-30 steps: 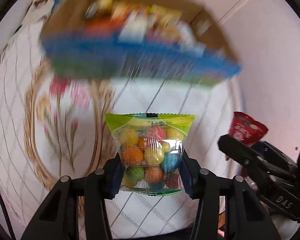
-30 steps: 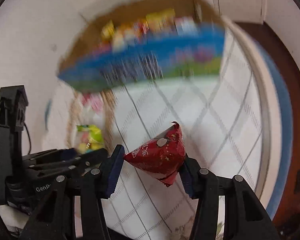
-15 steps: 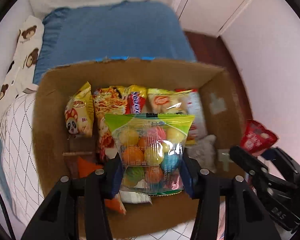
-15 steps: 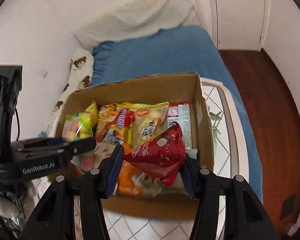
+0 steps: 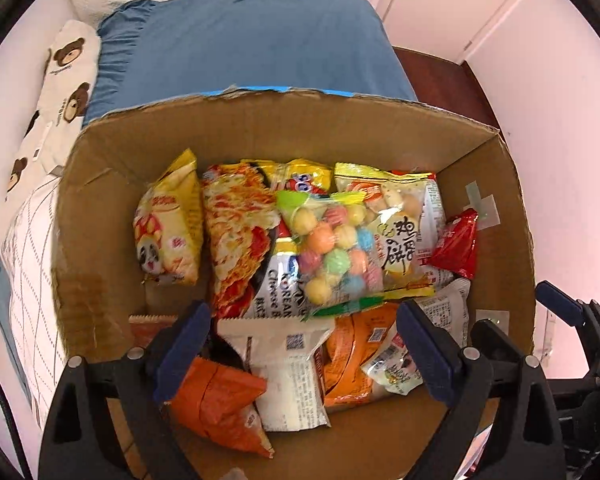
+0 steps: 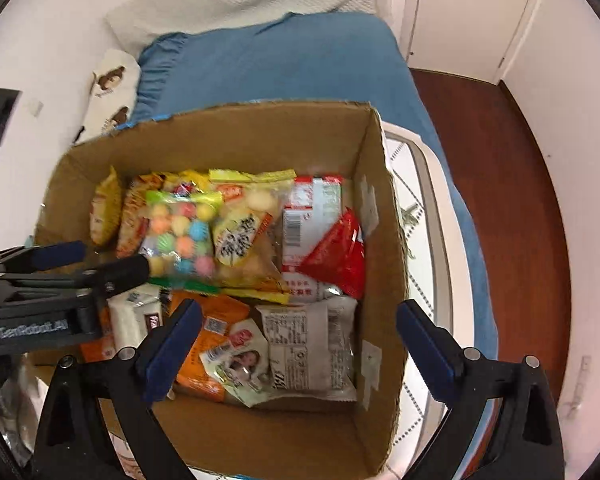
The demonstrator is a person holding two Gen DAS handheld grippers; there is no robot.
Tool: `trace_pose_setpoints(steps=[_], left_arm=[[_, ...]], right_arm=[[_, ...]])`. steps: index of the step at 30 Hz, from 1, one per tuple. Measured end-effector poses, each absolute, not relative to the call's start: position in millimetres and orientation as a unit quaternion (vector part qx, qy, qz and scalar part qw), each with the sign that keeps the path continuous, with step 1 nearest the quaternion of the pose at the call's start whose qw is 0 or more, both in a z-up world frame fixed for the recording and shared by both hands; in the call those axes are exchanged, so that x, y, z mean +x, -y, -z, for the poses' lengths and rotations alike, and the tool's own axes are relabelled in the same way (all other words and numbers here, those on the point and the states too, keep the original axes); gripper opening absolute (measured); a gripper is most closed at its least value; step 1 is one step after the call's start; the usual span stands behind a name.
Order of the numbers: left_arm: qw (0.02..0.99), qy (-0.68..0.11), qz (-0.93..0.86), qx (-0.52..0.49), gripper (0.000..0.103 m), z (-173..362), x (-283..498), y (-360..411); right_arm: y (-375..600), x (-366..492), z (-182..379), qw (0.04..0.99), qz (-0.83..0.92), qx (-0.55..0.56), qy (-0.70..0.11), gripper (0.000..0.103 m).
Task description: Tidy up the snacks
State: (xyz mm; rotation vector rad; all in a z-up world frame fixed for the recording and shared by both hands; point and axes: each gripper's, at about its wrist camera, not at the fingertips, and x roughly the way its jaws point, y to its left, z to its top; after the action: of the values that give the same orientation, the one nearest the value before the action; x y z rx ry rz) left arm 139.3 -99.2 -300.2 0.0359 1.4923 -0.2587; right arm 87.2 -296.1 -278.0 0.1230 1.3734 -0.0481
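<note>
Both hand-held grippers wide apart, holding nothing; candy bag (image 5: 336,248) & red packet (image 6: 336,254) blurred in box (image 5: 100,200).

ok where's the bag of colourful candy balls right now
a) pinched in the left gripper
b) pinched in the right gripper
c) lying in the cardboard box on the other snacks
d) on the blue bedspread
c: the candy ball bag lies on the other packets inside the cardboard box, and the left gripper is open with nothing between its fingers.

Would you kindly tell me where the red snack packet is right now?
The red snack packet lies inside the cardboard box, leaning against its right wall, beside the white-and-red packet, in both wrist views.
</note>
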Motion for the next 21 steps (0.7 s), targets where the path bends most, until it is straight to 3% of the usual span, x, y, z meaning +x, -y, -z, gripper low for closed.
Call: trace_pose_setpoints(steps=[11,21], left_arm=[[0.754,-0.65,0.092,0.014,0.095,282,106,75],[0.794,-0.603,0.083,0.005,0.095,236,72,55]], right_arm=[[288,67,271,0.776,0.034,0.054,-0.628,0.1],[278,34,225,0.805,0.029,0.048,-0.59,0.1]])
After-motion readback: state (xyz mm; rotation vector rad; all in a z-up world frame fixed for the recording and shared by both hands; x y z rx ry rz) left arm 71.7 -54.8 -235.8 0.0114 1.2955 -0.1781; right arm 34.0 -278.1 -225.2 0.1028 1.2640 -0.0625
